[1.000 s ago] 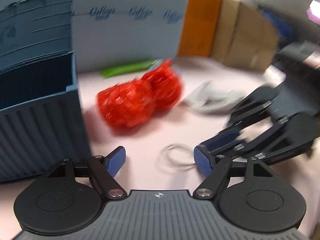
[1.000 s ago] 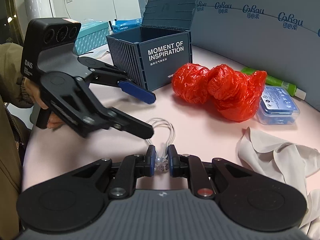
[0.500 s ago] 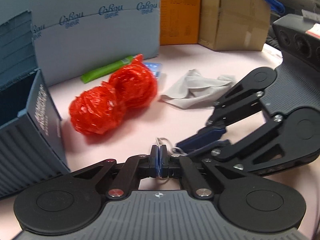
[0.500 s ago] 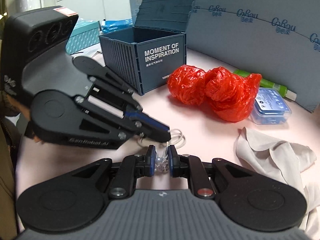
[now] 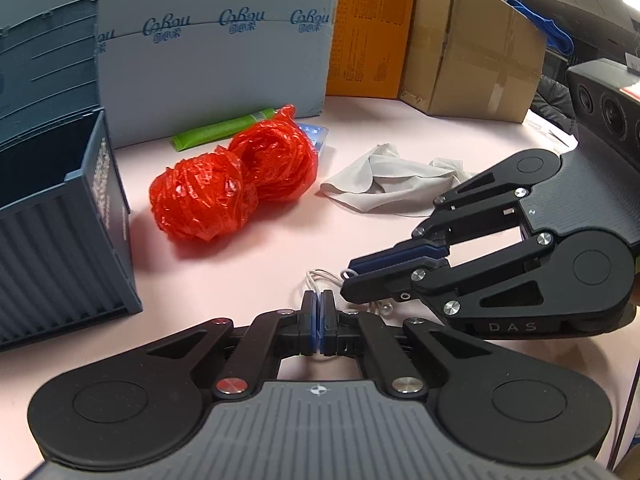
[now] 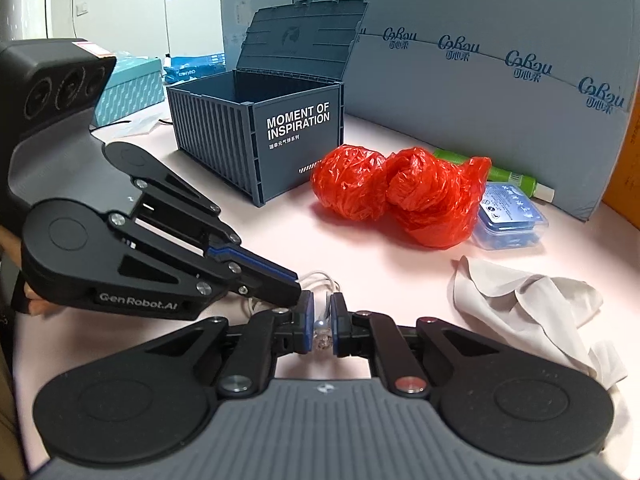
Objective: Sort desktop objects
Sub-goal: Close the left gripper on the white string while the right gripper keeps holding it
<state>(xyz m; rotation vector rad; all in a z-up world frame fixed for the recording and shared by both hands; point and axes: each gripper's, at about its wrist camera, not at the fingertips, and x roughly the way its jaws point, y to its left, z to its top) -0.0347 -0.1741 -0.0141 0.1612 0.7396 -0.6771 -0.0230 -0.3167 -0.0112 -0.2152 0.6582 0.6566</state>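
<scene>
Partly, both closed grippers hide the clear bead string (image 6: 323, 330)

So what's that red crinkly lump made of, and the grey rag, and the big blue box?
The red lump looks like thin plastic bag film: shiny, crinkled, slightly see-through. The grey rag seems a soft matte cloth, lying in limp folds; which fibre, I can't tell. The blue box looks like hard moulded plastic, matte, with ribbed walls and printed white letters.
</scene>
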